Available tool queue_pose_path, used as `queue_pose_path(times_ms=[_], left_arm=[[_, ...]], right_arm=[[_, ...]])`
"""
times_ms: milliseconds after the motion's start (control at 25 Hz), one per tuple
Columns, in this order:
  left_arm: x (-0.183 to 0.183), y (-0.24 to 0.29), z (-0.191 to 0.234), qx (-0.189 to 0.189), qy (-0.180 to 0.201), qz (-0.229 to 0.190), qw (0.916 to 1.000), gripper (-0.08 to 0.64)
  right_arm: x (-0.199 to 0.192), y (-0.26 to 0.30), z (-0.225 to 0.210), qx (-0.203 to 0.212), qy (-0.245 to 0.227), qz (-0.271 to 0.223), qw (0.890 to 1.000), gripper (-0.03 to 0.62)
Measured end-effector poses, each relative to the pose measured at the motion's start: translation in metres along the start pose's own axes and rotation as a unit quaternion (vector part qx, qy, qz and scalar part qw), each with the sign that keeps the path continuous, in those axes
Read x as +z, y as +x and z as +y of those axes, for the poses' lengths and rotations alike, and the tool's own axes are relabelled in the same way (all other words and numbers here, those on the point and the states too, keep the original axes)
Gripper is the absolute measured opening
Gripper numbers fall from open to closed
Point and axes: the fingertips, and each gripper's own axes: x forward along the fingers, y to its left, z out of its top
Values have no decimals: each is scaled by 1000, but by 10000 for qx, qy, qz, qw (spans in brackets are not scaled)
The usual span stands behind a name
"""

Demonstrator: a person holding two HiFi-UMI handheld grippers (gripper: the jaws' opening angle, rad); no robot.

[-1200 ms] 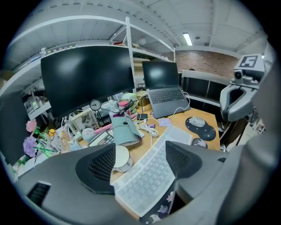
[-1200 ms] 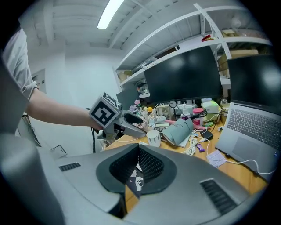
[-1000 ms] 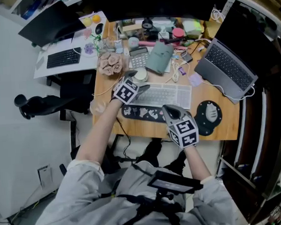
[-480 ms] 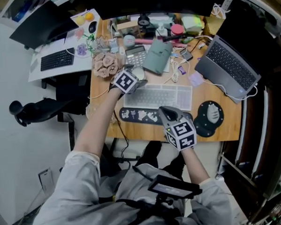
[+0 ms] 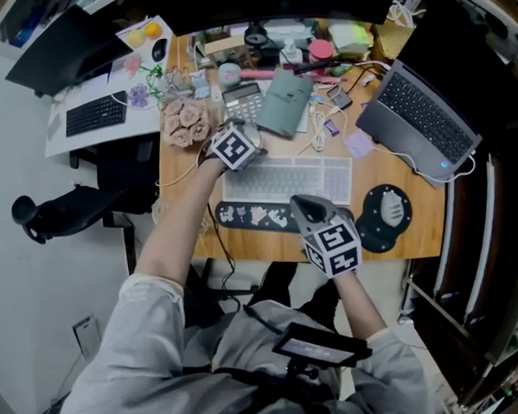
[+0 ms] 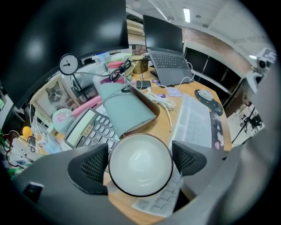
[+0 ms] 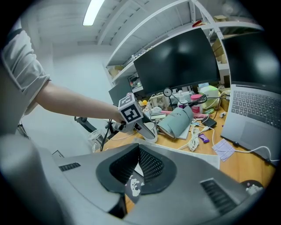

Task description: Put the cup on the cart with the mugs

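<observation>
A white cup [image 6: 139,163] with a dark rim stands upright on a sheet of paper on the wooden desk [image 5: 400,246], beside a calculator [image 6: 90,127]. My left gripper [image 6: 139,160] is open around it, one pad on each side of the rim and very close to it. The head view shows the left gripper [image 5: 254,150] covering the cup. In the right gripper view the cup [image 7: 152,128] sits under the left jaws. My right gripper [image 5: 300,206] is shut and empty, hovering over the patterned wrist rest [image 5: 255,215]. No cart or mugs are in view.
A white keyboard [image 5: 288,179] lies right of the cup, with a grey-green pouch [image 6: 125,107] and a coiled cable [image 6: 160,101] behind it. An open laptop [image 5: 419,124] and a round mouse pad [image 5: 387,211] are at the right. A small clock [image 6: 69,64] and monitor stand behind.
My left gripper has moved forward over the cup, which showed beside it before and is now covered in the head view. The right gripper has hardly moved.
</observation>
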Motion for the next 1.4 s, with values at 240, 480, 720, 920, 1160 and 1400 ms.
queue_pose_path(times_ms=[240,480,720,920,1160,1400], left_arm=[[4,7,2,-184,-127,34,9997,443],[0,10,1,-271,-44,188,9994,419],[4,7,4,-270,-54,155,9995,416],[8,-3,7,-209,-160,39,9996,414],[20,-28,15,81,-229,-156,9996,414],[39,-64,3,219,-349,-495,9979,414]], right_arm=[[3,-1,-8,-56,77,-10,10000,-5],[2,-1,-10,-92,99,15,9999,-5],[3,-3,-10,-86,89,0,9999,-5],[6,-6,-8,-78,67,-37,9999,-5],[8,-14,-7,-64,-14,-75,10000,-5],[16,-30,-7,-111,-141,-170,9997,-5]])
